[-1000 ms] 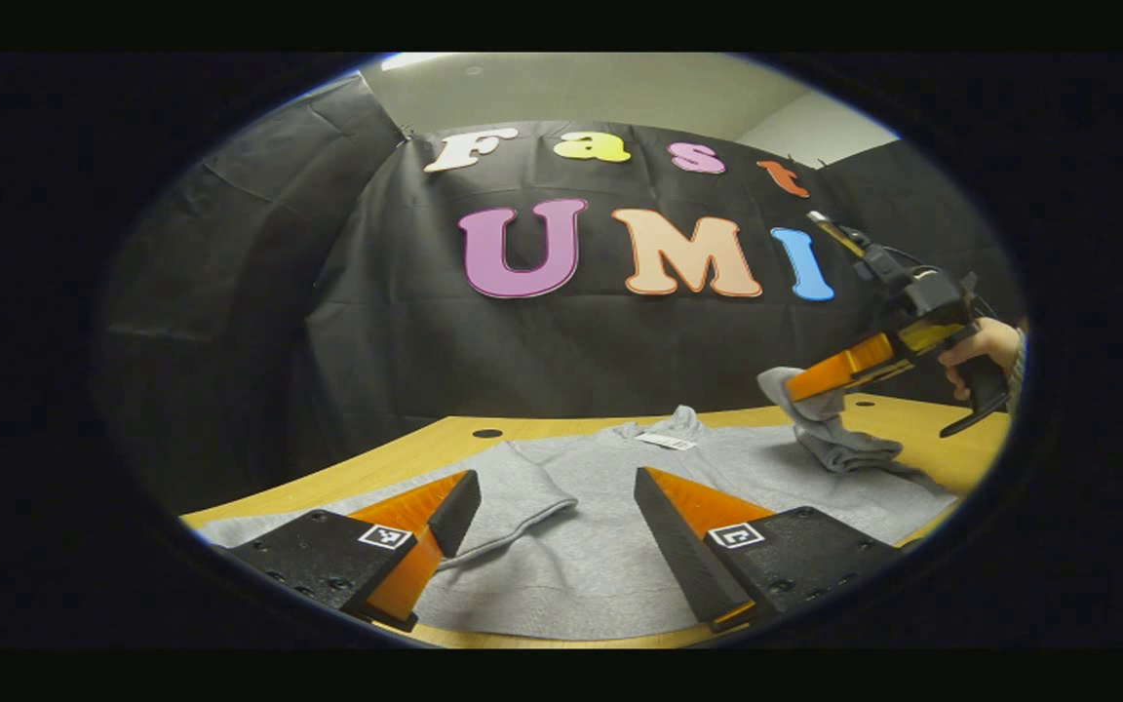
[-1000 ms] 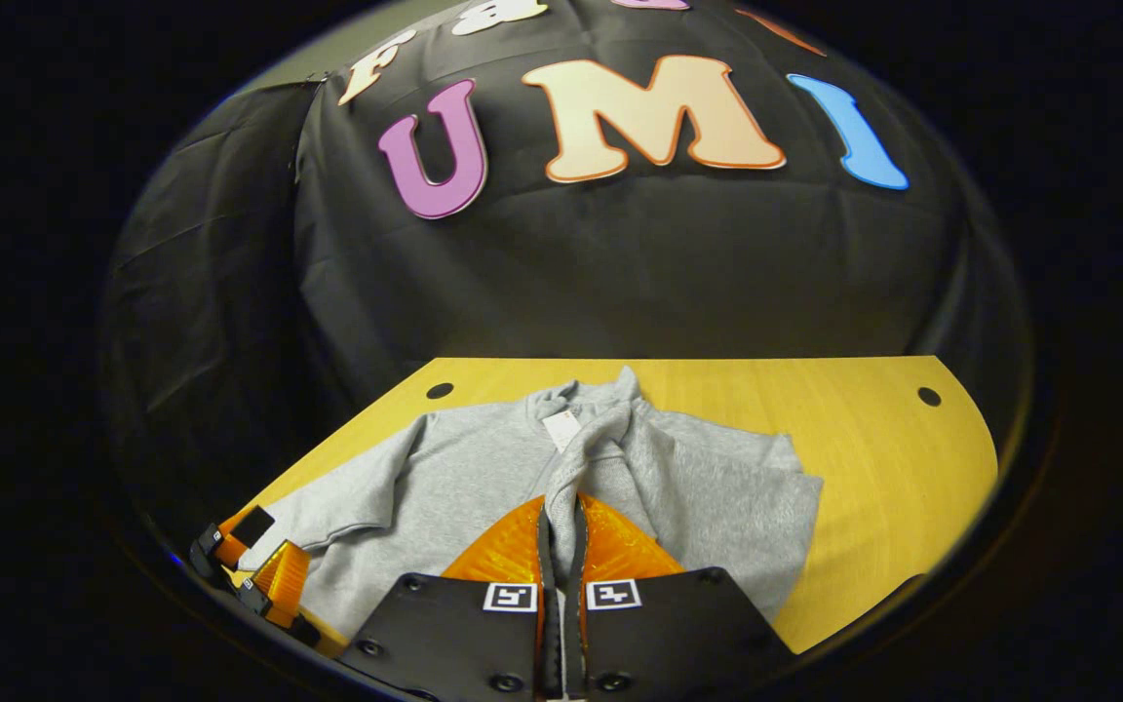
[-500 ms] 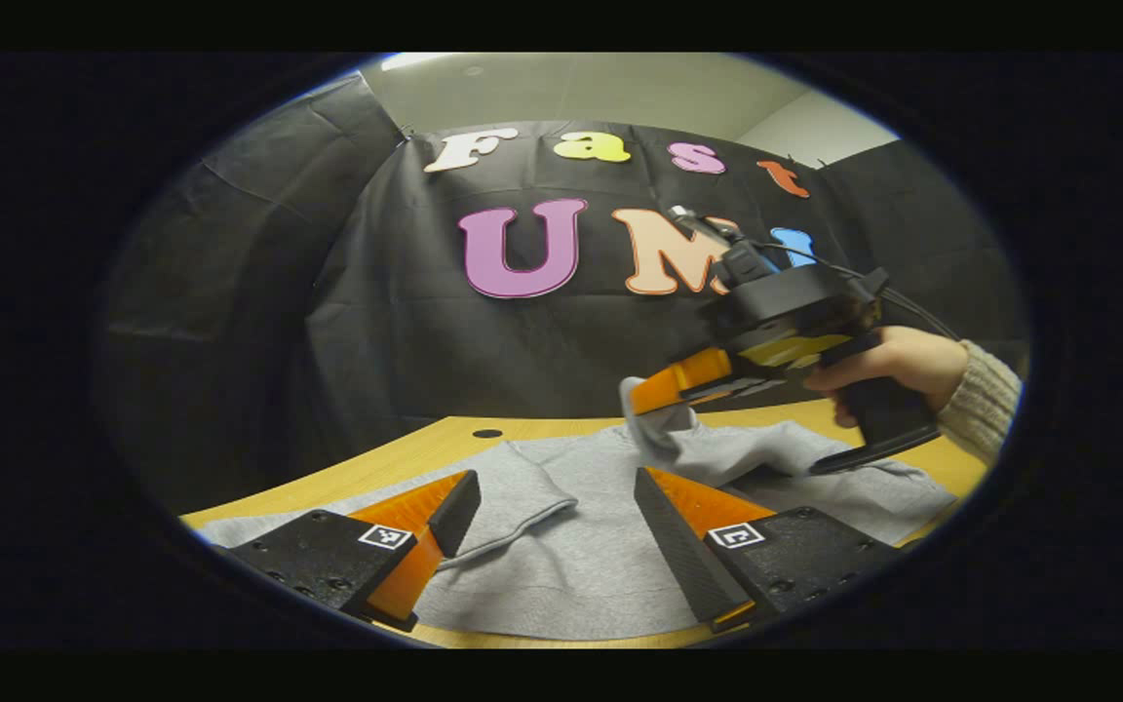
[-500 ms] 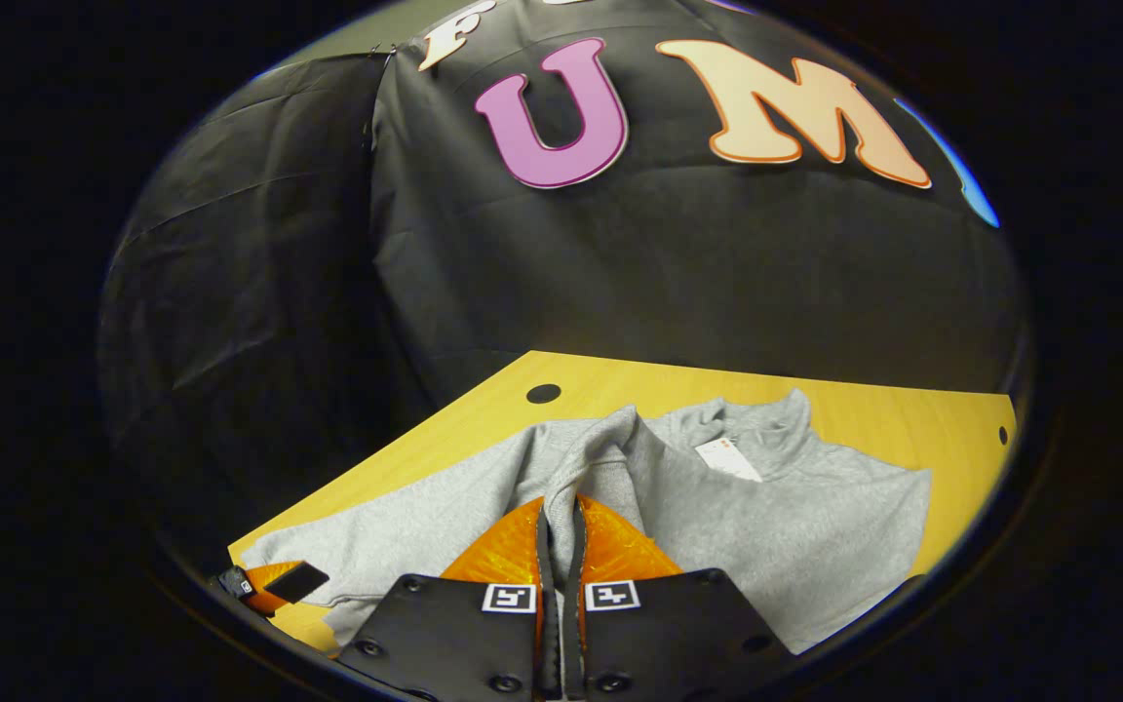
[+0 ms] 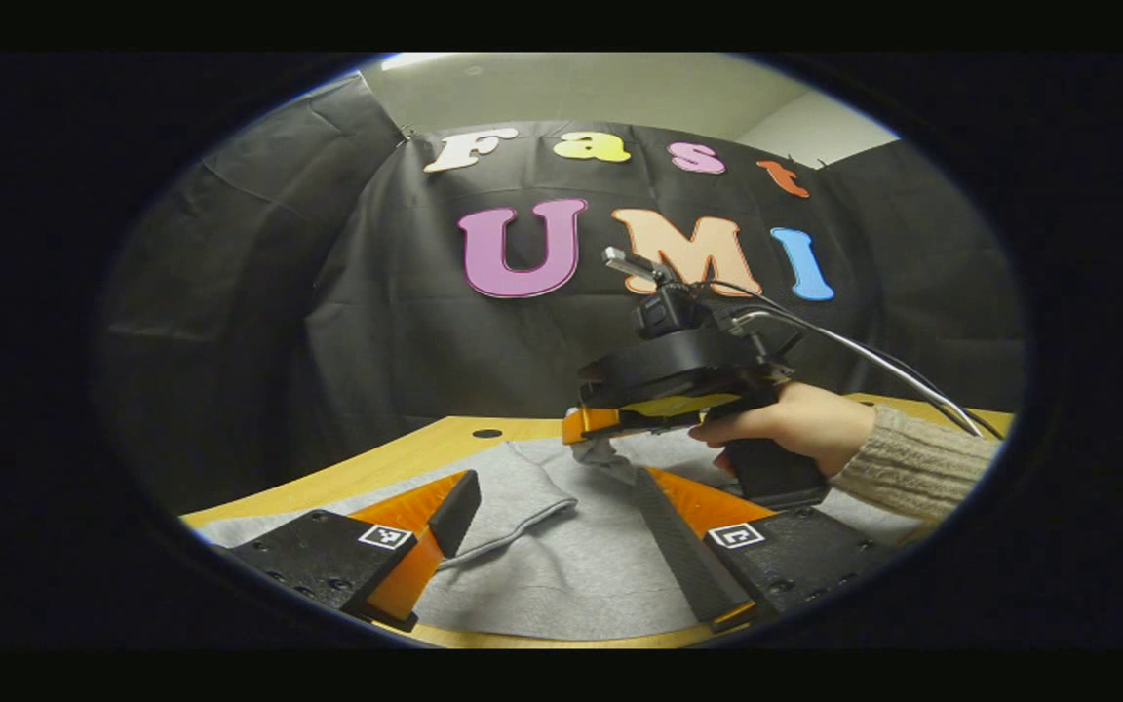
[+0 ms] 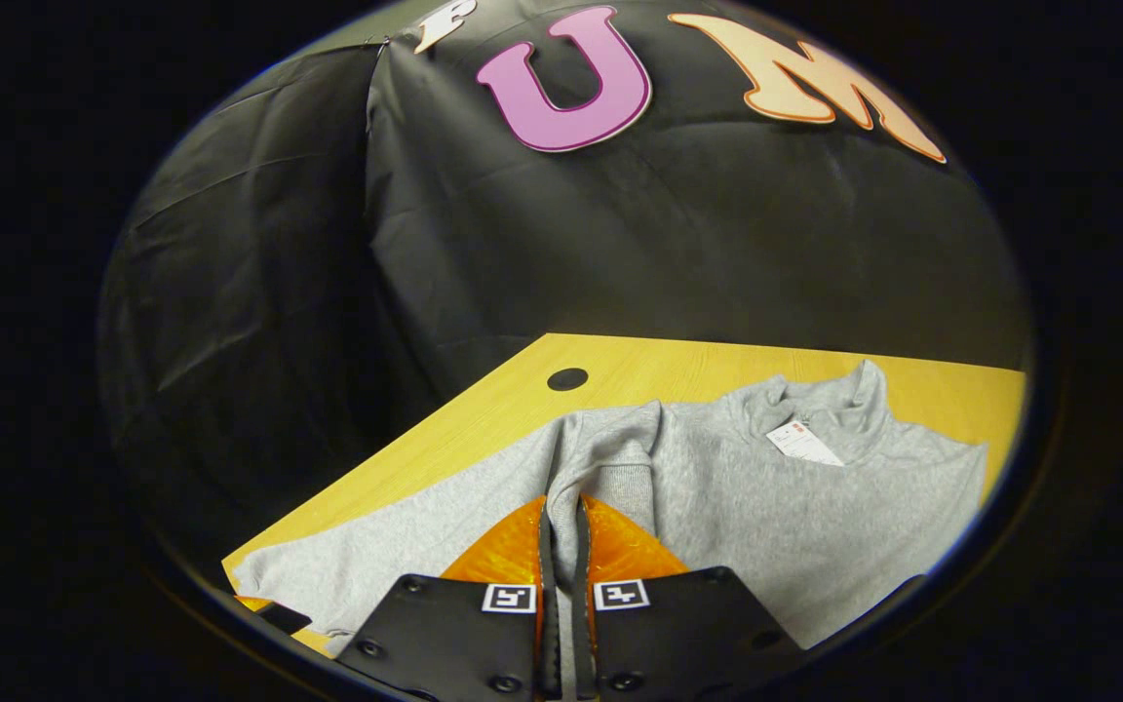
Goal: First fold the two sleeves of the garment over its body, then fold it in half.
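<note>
In the left gripper view the left gripper (image 5: 547, 531) hovers with fingers spread apart over the grey sweatshirt (image 5: 561, 565) on the wooden table (image 5: 396, 458); the right gripper (image 5: 589, 426) seems to pinch cloth.

In the right gripper view its fingers clamp the sleeve cuff (image 6: 610, 483) over the body. Releasing too high could let the sleeve land bunched.

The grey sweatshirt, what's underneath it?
The grey sweatshirt lies spread on a yellow wooden table, which shows bare beyond its collar and edges. Whatever sits beneath the cloth itself is covered, so that can't be seen.
</note>
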The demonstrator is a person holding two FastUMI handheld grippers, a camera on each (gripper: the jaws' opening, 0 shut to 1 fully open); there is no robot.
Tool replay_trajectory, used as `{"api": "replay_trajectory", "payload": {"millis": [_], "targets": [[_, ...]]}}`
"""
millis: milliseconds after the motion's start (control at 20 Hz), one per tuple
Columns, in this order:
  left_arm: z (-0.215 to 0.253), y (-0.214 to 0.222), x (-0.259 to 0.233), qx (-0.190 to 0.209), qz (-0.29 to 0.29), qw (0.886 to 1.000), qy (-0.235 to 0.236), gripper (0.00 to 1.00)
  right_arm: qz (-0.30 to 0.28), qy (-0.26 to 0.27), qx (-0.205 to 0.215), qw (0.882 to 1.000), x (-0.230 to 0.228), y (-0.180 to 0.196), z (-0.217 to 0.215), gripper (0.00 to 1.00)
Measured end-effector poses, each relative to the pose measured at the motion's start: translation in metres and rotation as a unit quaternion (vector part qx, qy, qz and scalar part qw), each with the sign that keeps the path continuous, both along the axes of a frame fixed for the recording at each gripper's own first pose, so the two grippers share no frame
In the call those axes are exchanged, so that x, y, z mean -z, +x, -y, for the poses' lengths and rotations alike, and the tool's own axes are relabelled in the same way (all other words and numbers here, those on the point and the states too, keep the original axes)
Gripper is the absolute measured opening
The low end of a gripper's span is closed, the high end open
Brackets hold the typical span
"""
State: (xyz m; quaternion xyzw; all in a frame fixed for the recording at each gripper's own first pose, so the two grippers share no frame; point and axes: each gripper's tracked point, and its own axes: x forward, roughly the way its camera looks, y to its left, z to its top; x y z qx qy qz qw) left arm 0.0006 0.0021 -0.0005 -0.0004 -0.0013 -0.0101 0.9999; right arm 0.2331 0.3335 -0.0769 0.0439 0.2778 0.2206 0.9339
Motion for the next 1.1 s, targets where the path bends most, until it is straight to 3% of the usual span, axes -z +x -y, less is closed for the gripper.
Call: {"api": "replay_trajectory", "payload": {"millis": [150, 250, 350, 450, 500, 700, 1100], "targets": [[0.000, 0.001, -0.001, 0.000, 0.000, 1.000, 0.000, 0.94, -0.010, 0.008, -0.010, 1.000, 0.006, -0.004, -0.005, 0.10], [0.000, 0.000, -0.001, 0.000, 0.000, 1.000, 0.000, 0.94, -0.014, 0.041, -0.024, 0.999, 0.000, -0.008, -0.016, 0.17], [0.000, 0.001, 0.000, 0.000, 0.000, 1.000, 0.000, 0.94, -0.008, 0.065, -0.036, 0.997, -0.009, -0.010, -0.028, 0.35], [-0.001, 0.001, 0.000, -0.004, -0.001, 1.000, 0.001, 0.94, 0.005, 0.058, -0.040, 0.998, -0.018, -0.013, -0.028, 0.63], [-0.001, 0.001, 0.001, -0.004, 0.000, 1.000, 0.000, 0.94, 0.013, 0.053, -0.044, 0.998, -0.021, -0.014, -0.028, 0.88], [-0.001, 0.001, 0.000, -0.005, 0.001, 1.000, 0.000, 0.94, 0.041, 0.042, -0.045, 0.997, -0.042, -0.021, -0.010, 0.96], [-0.004, -0.003, 0.009, 0.003, -0.028, 0.999, 0.017, 0.93, 0.125, 0.026, 0.005, 0.992, -0.103, -0.092, 0.116, 0.97]]}}
